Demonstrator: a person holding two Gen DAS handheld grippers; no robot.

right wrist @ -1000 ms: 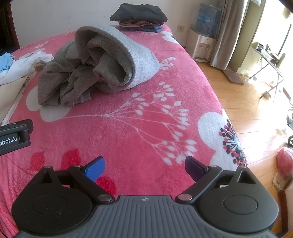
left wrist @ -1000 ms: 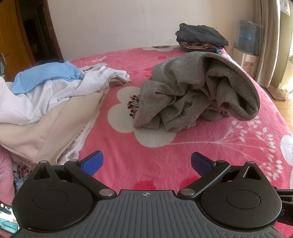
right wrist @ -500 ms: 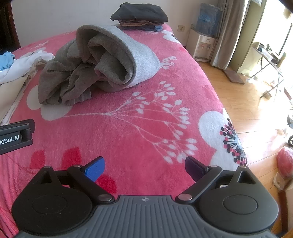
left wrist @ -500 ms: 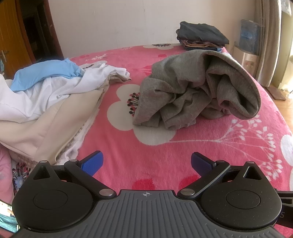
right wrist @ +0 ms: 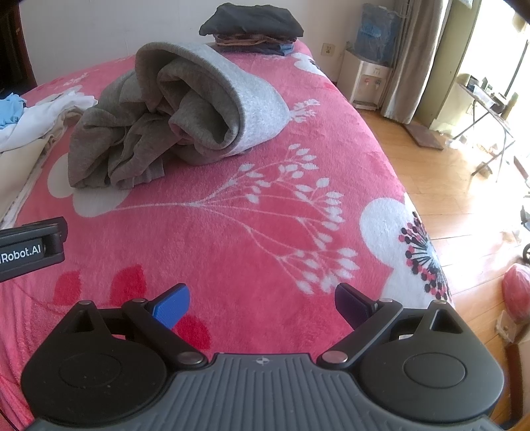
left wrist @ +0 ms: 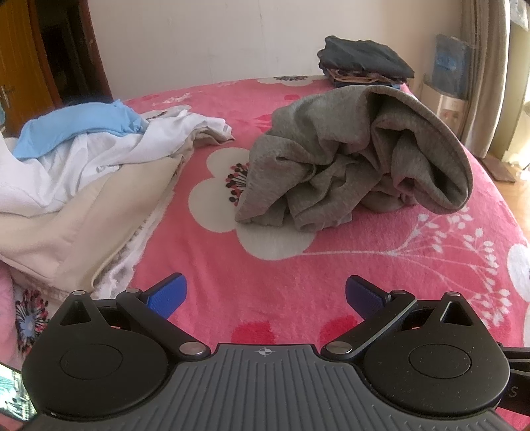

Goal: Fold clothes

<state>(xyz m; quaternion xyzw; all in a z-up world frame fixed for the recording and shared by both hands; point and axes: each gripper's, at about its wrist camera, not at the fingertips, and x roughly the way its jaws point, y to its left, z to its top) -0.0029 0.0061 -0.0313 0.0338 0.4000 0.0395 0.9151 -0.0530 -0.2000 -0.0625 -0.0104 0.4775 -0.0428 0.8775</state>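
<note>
A crumpled grey sweatshirt (left wrist: 347,159) (right wrist: 172,122) lies bunched in the middle of the pink flowered bed (left wrist: 265,265) (right wrist: 248,225). My left gripper (left wrist: 265,291) hovers over the blanket well short of the garment, its blue pads wide apart and empty. My right gripper (right wrist: 261,301) is open too, above the bed's near right part, nothing between its fingers. The left gripper's body (right wrist: 29,248) shows at the left edge of the right wrist view.
A heap of unfolded white, cream and light-blue clothes (left wrist: 82,172) (right wrist: 29,116) covers the bed's left side. A stack of folded dark clothes (left wrist: 364,63) (right wrist: 251,30) sits at the far edge. A water dispenser (right wrist: 367,83), curtains and wooden floor (right wrist: 463,199) lie to the right.
Both views have shifted only slightly; the grey sweatshirt sits a touch lower and nearer in the frames. Both grippers stay open and empty.
</note>
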